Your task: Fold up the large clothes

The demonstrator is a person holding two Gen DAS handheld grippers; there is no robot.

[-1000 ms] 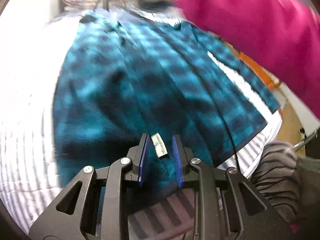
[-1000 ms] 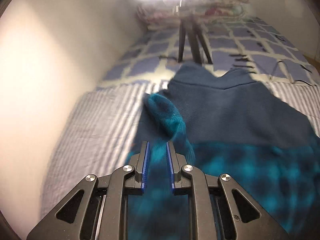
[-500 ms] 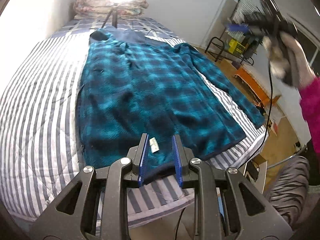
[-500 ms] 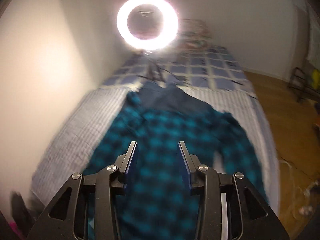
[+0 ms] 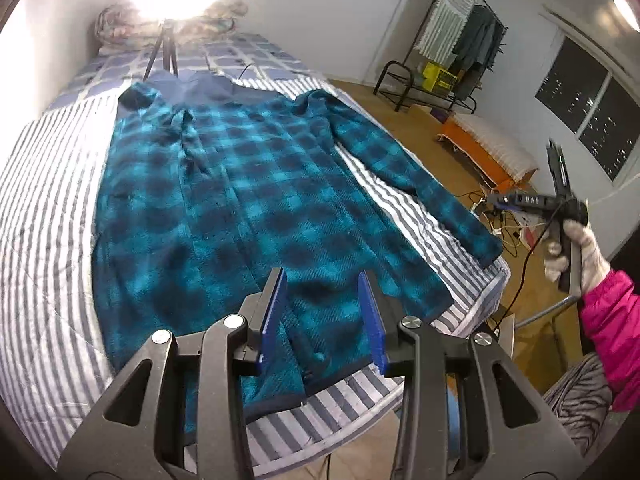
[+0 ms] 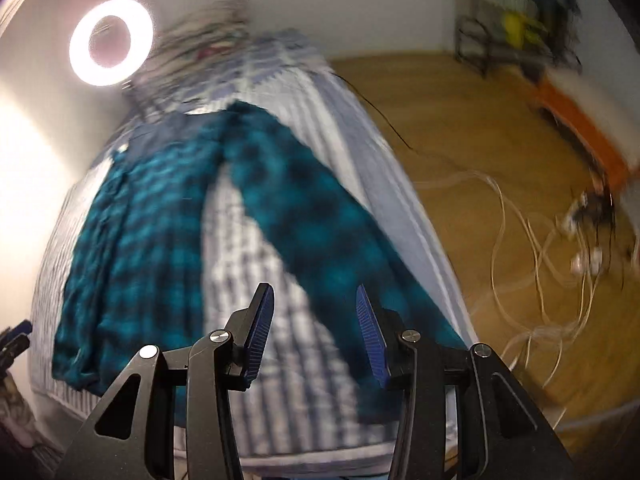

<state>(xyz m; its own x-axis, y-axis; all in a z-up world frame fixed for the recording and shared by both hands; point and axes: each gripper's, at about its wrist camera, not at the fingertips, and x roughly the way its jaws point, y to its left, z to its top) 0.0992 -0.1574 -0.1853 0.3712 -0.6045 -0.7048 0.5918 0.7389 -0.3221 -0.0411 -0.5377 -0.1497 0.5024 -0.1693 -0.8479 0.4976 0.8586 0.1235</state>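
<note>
Plaid fleece jacket (image 5: 224, 208) lies spread flat on striped bed (image 5: 44, 216), front up, likely laid out for folding. Right sleeve (image 5: 404, 168) stretches toward bed edge. Left gripper (image 5: 322, 312) above hem, jaws opening, gripping nothing. Right gripper (image 6: 314, 326) over sleeve, jaws parting, empty.

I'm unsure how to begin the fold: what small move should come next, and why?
Probably lower the right gripper onto the outstretched sleeve near its cuff. The plaid jacket lies flat on the bed, that sleeve angles off toward the edge, and both grippers' jaws are opening with nothing between them.
</note>
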